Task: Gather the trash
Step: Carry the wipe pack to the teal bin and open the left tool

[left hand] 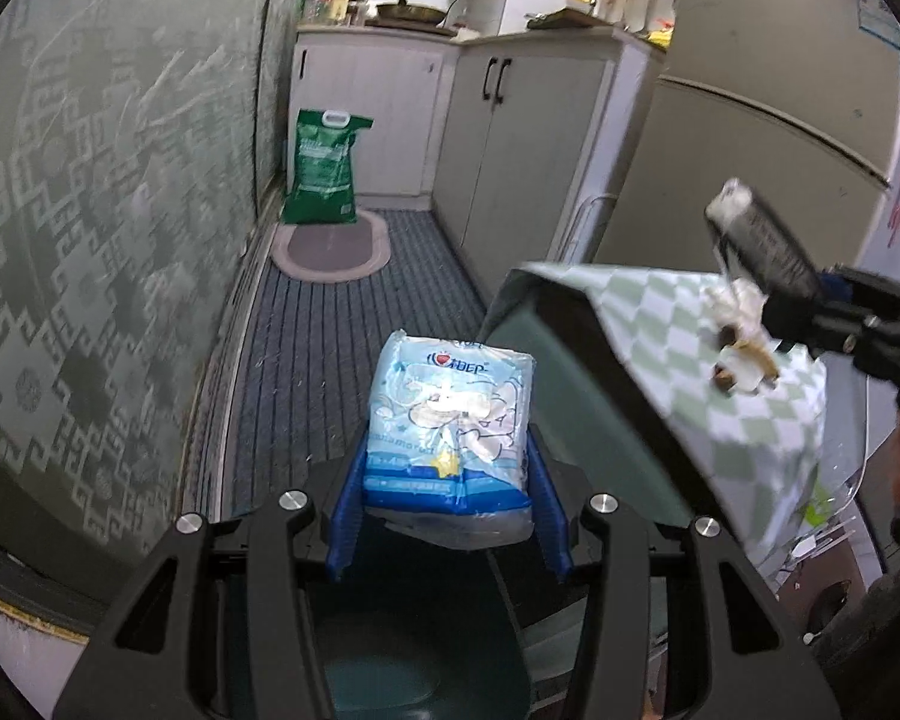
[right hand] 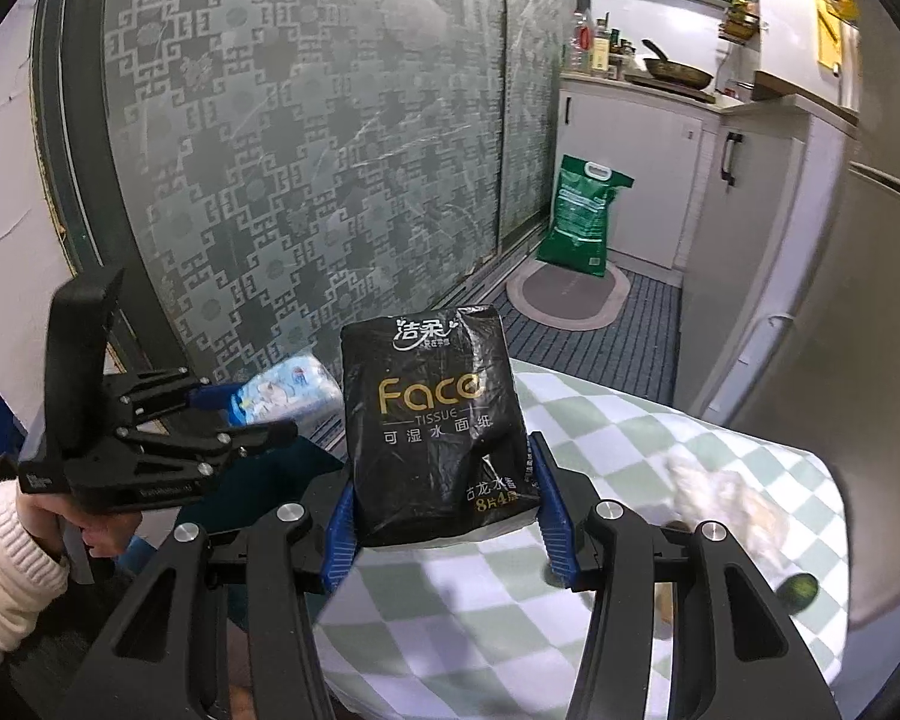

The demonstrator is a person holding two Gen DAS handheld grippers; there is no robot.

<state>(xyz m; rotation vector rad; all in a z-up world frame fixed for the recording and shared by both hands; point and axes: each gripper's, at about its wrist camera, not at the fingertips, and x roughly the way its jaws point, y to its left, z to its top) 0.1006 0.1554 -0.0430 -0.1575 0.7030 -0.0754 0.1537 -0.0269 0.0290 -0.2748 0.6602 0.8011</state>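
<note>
Left wrist view shows the left hand-held gripper (left hand: 450, 498) pinching a light blue tissue pack (left hand: 450, 426) between its blue fingers (left hand: 348, 516), the pack standing upright above a dark green bin (left hand: 390, 660) that sits low and near in the frame. To the right lies the surface (left hand: 660, 330), covered in a green-and-white checked cloth, with crumpled white tissue scraps (left hand: 741, 330) on it near the right hand-held gripper (left hand: 768, 300), which clamps a black tissue pack (left hand: 762, 234) above the cloth. Far off, a green rice bag (left hand: 324, 168) leans by the white cabinets (left hand: 510, 150) beside an oval mat (left hand: 330, 246), and a fridge (left hand: 768, 120) stands at the far right. Right wrist view shows the right hand-held gripper (right hand: 447, 516) closed on the black tissue pack (right hand: 432, 426), printed "Face Tissue", held upright over the near edge of the checked surface (right hand: 510, 612). At the left, the left hand-held gripper (right hand: 234, 414) holds the light blue tissue pack (right hand: 288, 390), gripped by a hand (right hand: 72, 528) in a white sleeve. Crumpled scraps (right hand: 726, 498) lie blurred on the cloth at the right.
</note>
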